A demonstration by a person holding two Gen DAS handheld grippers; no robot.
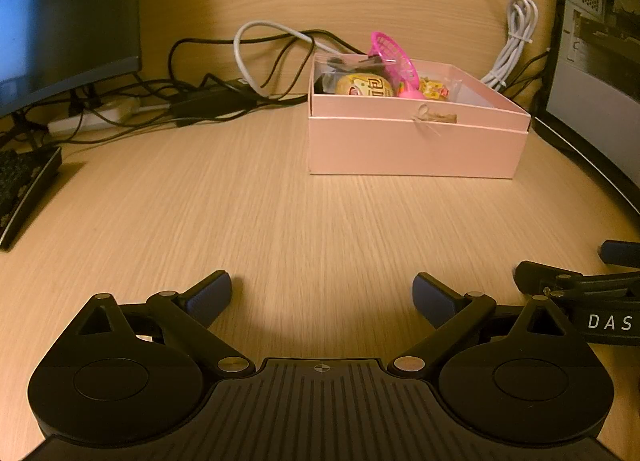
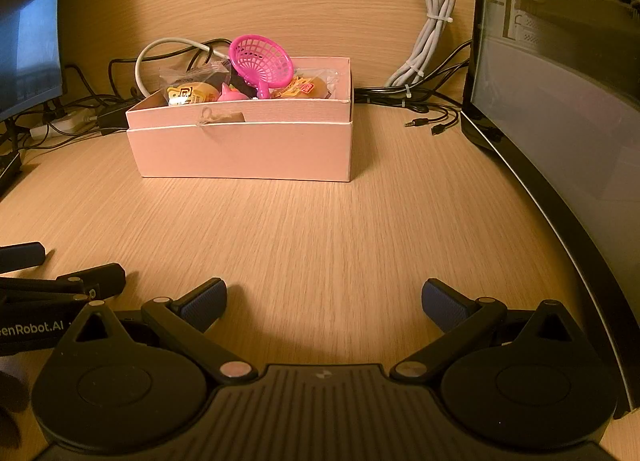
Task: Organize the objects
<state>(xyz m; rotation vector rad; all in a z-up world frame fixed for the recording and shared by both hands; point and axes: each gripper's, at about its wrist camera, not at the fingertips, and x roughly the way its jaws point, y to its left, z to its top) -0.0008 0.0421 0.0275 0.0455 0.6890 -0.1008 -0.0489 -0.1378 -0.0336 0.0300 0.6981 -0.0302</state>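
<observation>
A pink box (image 1: pixel 416 145) (image 2: pixel 244 149) stands on the wooden desk, far ahead of both grippers. It holds a pink plastic net scoop (image 1: pixel 394 55) (image 2: pixel 262 63), yellow wrapped snacks (image 1: pixel 364 87) (image 2: pixel 188 95), another snack packet (image 2: pixel 306 87) and a small pink toy (image 2: pixel 234 95). My left gripper (image 1: pixel 322 297) is open and empty, low over the bare desk. My right gripper (image 2: pixel 324 301) is open and empty too, beside the left one. Each gripper shows at the edge of the other's view (image 1: pixel 576 281) (image 2: pixel 60 281).
A monitor (image 1: pixel 60 21) and keyboard (image 1: pixel 24 189) are at the left. Tangled black and white cables (image 1: pixel 224 89) run behind the box. A bundled white cable (image 2: pixel 432 33) hangs at the back. A dark computer case (image 2: pixel 560 93) stands at the right.
</observation>
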